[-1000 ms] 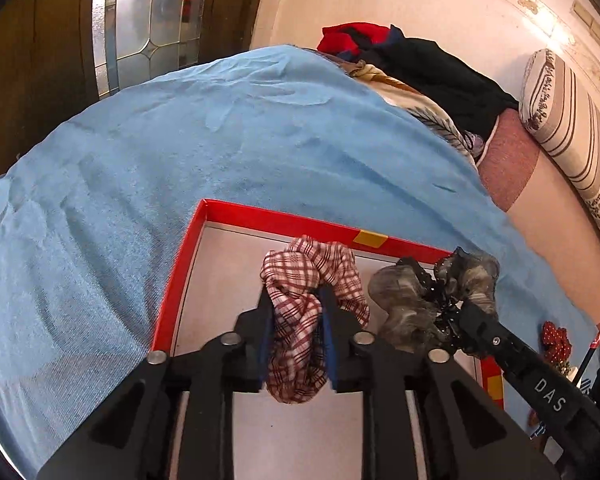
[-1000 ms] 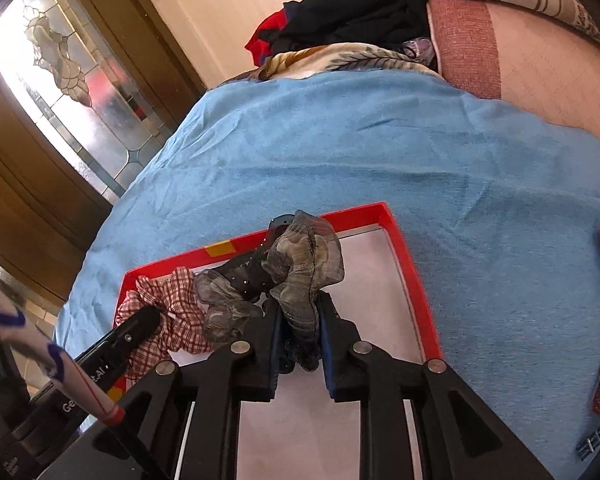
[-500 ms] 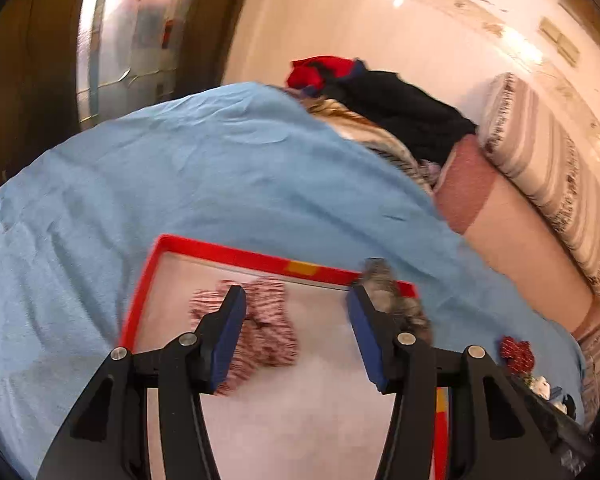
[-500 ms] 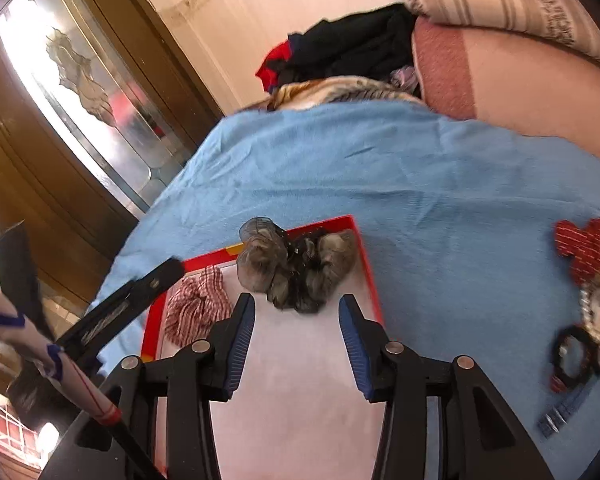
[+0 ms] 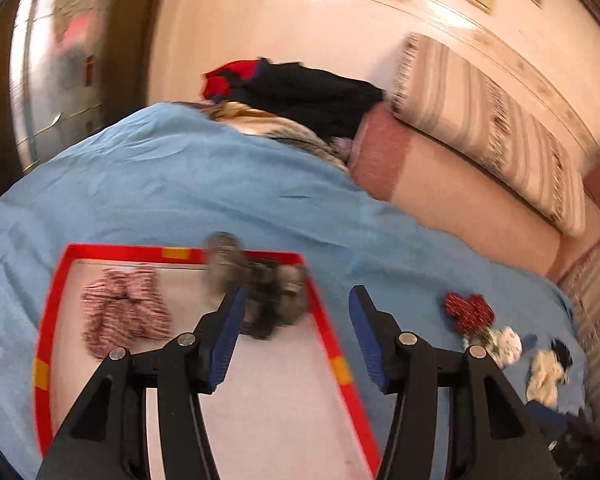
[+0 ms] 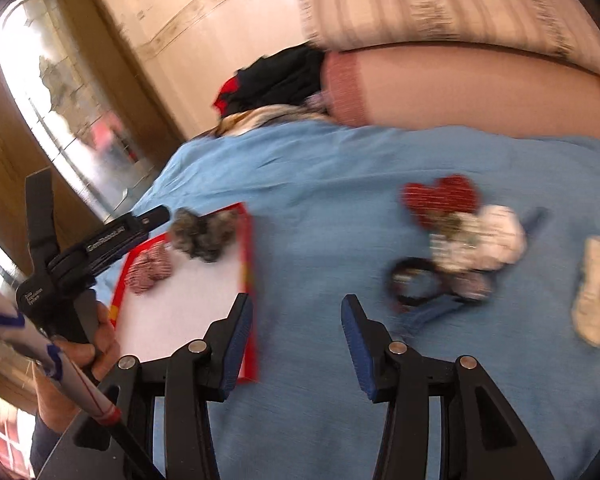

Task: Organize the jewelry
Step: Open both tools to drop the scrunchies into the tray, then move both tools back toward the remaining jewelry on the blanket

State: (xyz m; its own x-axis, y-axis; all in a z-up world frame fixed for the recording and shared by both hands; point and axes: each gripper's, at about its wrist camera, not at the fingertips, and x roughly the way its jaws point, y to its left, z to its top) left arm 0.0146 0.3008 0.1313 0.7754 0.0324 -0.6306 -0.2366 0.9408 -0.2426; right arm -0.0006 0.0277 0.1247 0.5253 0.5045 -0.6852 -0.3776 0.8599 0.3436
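- Your left gripper [image 5: 296, 312] is spread wide with nothing in it, hanging over the right rim of the red tray [image 5: 324, 322]; one finger sits over the tray, the other over the blue cloth [image 5: 180, 184]
- Your right gripper [image 6: 298, 320] is also spread wide and carrying nothing, just right of the tray's right rim, over bare cloth
- Checked scrunchie [image 5: 124, 312] lies flat in the tray's far-left part, long axis running roughly near to far
- Grey scrunchie [image 5: 260, 288] sits in the far-right corner, touching or nearly touching the far and right rims, stretched left to right
- Near half of the tray floor is bare
- Loose pile on the cloth to the right, well apart from the tray: red bow [image 6: 440, 196], white scrunchie [image 6: 496, 236], black ring [image 6: 414, 280], cream piece [image 6: 598, 284]
- Blue strip [image 6: 432, 312] lies by the ring, pointing diagonally; too blurred to name
- Open cloth between tray rim and pile; pillows [image 5: 480, 120] bound the far side
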